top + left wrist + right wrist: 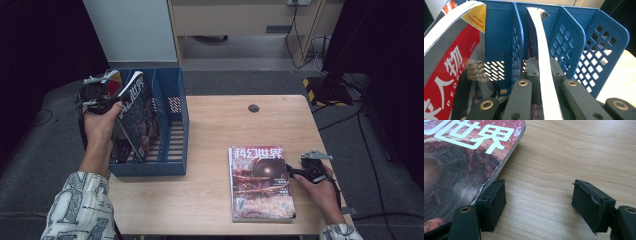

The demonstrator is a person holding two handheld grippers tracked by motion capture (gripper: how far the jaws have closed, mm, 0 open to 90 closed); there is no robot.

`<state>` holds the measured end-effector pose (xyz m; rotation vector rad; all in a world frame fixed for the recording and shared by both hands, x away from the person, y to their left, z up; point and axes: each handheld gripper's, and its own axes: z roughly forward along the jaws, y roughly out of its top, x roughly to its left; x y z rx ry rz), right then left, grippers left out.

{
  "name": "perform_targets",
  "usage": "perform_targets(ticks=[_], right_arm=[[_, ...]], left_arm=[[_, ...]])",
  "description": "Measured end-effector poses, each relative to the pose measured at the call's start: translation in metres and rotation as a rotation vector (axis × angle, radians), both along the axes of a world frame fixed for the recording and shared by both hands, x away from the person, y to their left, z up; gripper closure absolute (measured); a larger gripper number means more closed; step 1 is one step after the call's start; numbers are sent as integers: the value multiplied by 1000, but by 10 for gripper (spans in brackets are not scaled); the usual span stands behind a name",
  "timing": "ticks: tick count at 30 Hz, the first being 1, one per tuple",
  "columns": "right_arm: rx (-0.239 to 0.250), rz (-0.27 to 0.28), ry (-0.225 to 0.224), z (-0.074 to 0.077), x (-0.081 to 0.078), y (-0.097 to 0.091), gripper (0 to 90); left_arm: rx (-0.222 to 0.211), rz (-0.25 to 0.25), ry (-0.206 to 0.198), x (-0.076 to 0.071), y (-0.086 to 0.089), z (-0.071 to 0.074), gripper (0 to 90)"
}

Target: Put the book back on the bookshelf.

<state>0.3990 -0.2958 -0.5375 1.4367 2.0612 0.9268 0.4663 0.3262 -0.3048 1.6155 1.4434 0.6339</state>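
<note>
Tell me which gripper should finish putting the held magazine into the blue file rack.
Left. The left gripper is shut on the magazine, already partly inside the blue file rack. The right gripper is open beside the other magazine lying on the table.

A light wooden table [215, 125] (with a small round dark hole near its far edge, at about 12 o'clock) is seen from above, and its grain is shown close up in the right gripper view. At about 9 o'clock, at the table's left edge, a blue file rack [172, 125] with perforated dividers is stood on the wood. At about 5 o'clock a magazine [261, 182] with a reddish cover and white characters is laid flat on the top, face up, well apart from the rack.
</note>
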Motion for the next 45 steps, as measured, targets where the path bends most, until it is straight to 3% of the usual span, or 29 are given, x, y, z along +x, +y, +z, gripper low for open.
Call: perform_targets(ticks=[45], right_arm=[[0,1,0,0,0,0,273]], left_arm=[[-38,34,-51,7,-1,-11,822]])
